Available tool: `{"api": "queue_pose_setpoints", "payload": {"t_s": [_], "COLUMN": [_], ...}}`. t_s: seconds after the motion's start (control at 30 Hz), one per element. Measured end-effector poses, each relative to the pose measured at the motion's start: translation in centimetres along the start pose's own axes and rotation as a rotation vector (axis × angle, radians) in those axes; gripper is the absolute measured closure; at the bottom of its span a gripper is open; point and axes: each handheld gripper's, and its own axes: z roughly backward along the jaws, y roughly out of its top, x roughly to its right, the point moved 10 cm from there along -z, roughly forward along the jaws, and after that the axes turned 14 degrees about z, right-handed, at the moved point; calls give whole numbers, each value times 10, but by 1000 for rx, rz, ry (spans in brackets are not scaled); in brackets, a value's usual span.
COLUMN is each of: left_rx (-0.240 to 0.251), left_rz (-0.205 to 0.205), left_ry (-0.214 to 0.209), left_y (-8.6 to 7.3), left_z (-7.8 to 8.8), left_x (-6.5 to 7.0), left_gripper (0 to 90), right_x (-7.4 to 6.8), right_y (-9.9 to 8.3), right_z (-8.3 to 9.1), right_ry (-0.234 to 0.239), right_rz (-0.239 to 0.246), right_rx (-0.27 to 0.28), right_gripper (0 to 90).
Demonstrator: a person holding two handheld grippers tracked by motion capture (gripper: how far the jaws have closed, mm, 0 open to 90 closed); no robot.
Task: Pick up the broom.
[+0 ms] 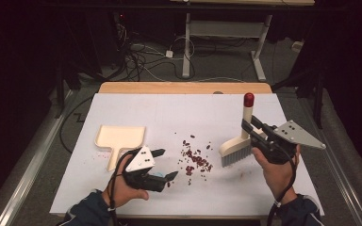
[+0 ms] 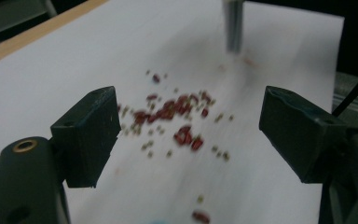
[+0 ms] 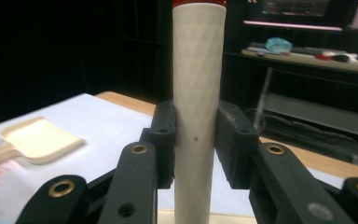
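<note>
I see my right gripper [image 1: 250,128] at right of frame clamped on the brush [image 1: 239,141] handle, bristles beside the scattered red beans [image 1: 195,157] at centre. My left gripper [image 1: 162,165], jaws apart, sits lower left, just below the cream dustpan [image 1: 120,138].

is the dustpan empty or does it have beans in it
Empty. The dustpan lies flat with a bare tray, and the beans are scattered on the table beside it.

- The beans [image 1: 195,158] lie scattered mid-sheet, nearer the front edge; bare sheet [image 1: 169,113] runs behind them to the back edge.
- The brush [image 1: 238,143], held upright, blocks the way in from the right.
- The dustpan [image 1: 118,139] takes the left side; the front-right corner is free.
</note>
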Motion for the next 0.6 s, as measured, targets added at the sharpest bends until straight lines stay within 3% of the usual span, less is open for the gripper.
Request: {"api": "queue_pose_setpoints", "payload": {"t_s": [0.07,0.1,0.13,0.3,0.37,0.4,0.6], "left_rx": [41,41,70,120,128,128,125], "left_rz": [-16,-16,-18,7,13,22,-26], "left_ry": [-39,-39,-60,-76,-68,-59,-54], "left_y": [23,23,37,57,59,61,58], "left_z": [-15,-15,-25,-47,-50,-55,-60], "left_x": [17,17,25,33,33,31,26], "left_gripper": [198,198,202,245,317,361,593], "right_x": [-11,-11,-25,-51,-56,-66,-85], "right_y": [8,8,16,29,31,32,34], "right_z": [-6,-6,-12,-24,-26,-29,-28], "right_ry": [9,9,25,52,57,68,116], "right_rz": [2,2,20,41,45,63,75], "right_rx": [12,12,23,50,54,54,70], "right_gripper": [705,705,705,705,705,705,704]}}
